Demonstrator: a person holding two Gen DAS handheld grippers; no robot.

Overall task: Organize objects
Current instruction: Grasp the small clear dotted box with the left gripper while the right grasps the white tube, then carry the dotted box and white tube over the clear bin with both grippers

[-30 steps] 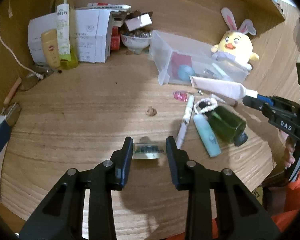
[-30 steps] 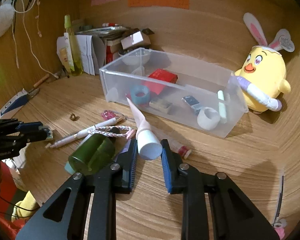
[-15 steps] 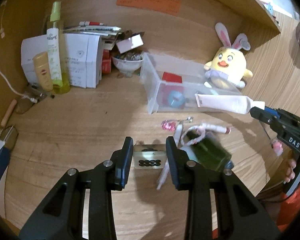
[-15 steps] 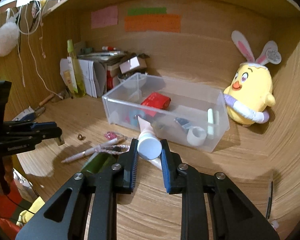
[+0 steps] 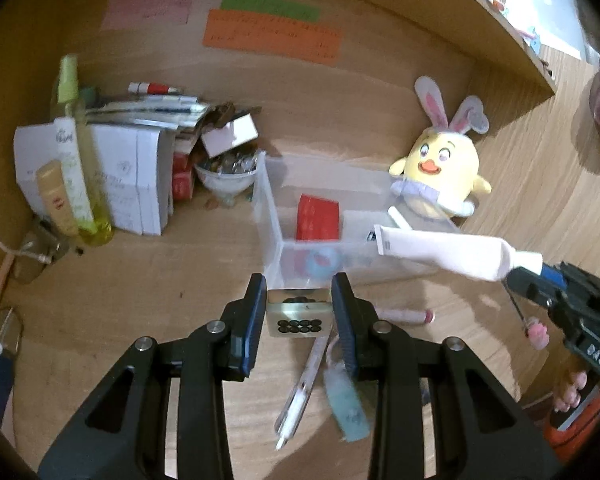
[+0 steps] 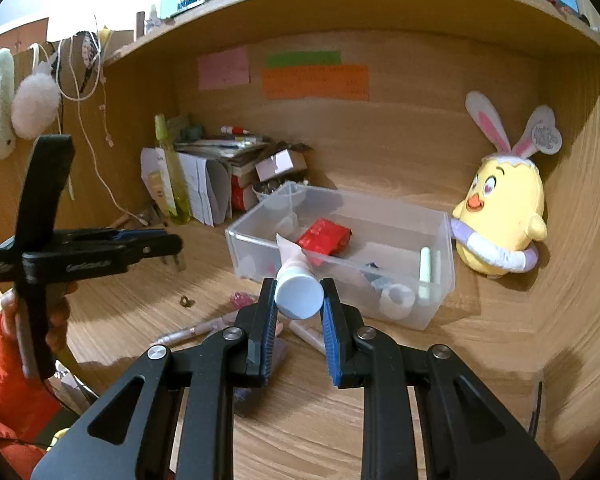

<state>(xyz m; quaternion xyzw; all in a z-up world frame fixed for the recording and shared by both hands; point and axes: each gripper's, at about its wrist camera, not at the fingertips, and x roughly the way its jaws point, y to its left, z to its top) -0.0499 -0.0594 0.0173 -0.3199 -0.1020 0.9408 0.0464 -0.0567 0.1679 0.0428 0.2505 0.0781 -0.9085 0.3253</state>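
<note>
pointing binward (image 6: 440, 236), white tube (image 6: 296, 276), cap rearward

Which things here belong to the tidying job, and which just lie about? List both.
In the job:
left tool, shut on a small square case
right tool, shut on a white tube
clear bin
pen and teal tube on the desk

Lying about:
plush chick
spray bottle
sticky notes

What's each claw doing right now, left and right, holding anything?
Left claw: closed on the small square case, lifted above the desk.
Right claw: closed on the white tube by its cap end.
</note>
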